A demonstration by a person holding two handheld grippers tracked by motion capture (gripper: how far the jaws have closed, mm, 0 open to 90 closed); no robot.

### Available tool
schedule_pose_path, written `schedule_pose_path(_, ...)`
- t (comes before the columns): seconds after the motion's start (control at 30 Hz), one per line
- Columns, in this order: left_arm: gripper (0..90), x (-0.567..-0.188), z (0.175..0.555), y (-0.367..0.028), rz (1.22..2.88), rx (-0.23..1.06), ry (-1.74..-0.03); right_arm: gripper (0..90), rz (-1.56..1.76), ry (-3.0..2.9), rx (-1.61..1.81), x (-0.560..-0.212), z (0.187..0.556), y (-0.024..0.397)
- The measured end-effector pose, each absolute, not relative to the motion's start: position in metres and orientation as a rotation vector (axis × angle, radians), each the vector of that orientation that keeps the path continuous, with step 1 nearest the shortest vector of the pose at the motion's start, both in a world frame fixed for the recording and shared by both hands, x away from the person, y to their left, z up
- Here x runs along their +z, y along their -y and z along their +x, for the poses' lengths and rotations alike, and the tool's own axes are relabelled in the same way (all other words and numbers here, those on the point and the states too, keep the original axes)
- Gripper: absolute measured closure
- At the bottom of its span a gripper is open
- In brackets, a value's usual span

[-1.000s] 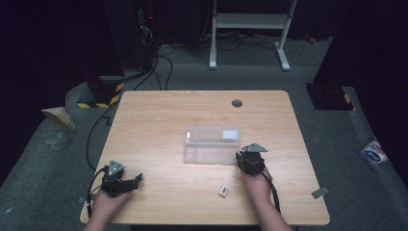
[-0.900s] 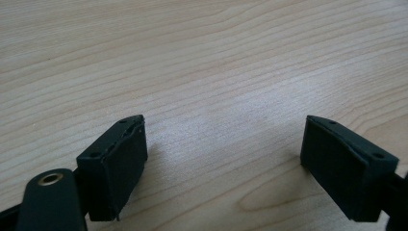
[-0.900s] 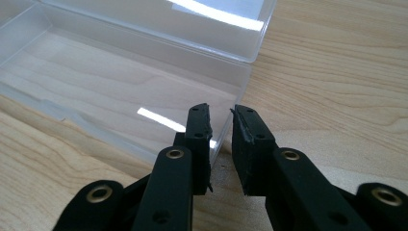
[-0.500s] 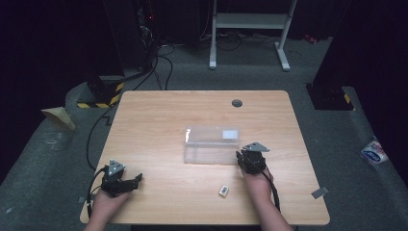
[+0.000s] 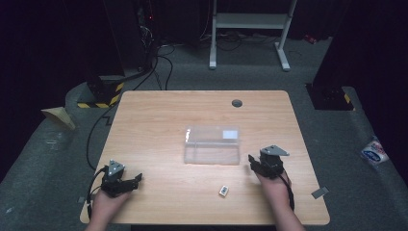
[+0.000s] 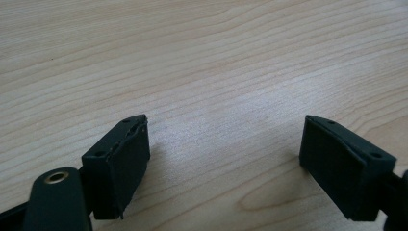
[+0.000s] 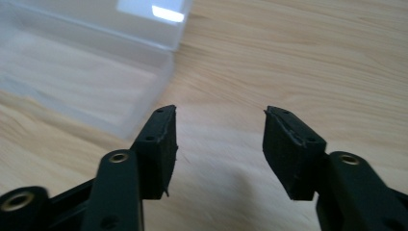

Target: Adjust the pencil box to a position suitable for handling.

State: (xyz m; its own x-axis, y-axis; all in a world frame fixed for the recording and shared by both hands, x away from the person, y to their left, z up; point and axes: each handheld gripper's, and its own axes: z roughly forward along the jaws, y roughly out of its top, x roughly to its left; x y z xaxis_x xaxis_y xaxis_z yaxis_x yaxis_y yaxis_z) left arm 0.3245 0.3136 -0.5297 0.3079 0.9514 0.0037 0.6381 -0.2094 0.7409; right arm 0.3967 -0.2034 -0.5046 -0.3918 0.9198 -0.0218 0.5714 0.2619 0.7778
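Observation:
A clear plastic box (image 5: 212, 144) lies shut in the middle of the wooden table (image 5: 159, 120). My right gripper (image 5: 260, 162) hovers just right of the box's front right corner. Its jaws have just been opening and stand open. In the right gripper view the right gripper (image 7: 219, 120) has bare wood between its pads, and the box (image 7: 86, 72) lies off to the upper left. My left gripper (image 5: 127, 180) rests near the front left corner. The left gripper view shows the left gripper (image 6: 226, 130) spread wide over bare wood. A small white block (image 5: 223, 190) lies near the front edge.
A dark round grommet (image 5: 236, 102) sits at the table's far edge. Cables (image 5: 103, 130) run over the grey floor at the left, and a white metal stand (image 5: 250, 21) is behind the table. Bare wood lies between the two hands.
The right gripper has drawn back to the right, away from the clear box, and its jaws have opened. The left hand and the box have not moved.

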Motion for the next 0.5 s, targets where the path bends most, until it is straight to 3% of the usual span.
schedule_pose_path(0.2, 19.0, -0.530, 0.323, -0.313, 1.946, 0.634, -1.396, 33.7, 1.369, -2.050, 0.916, -0.512, 0.381, 0.237)
schedule_pose_path(0.23, 17.4, -0.530, 0.323, -0.313, 1.947, 0.634, -1.403, 28.6, 1.424, -2.040, 0.906, -0.515, 0.375, 0.251)
schedule_pose_path(0.5, 14.3, -0.529, 0.324, -0.312, 1.954, 0.620, -1.411, 21.5, 1.489, -2.042, 0.857, -0.524, 0.371, 0.264)
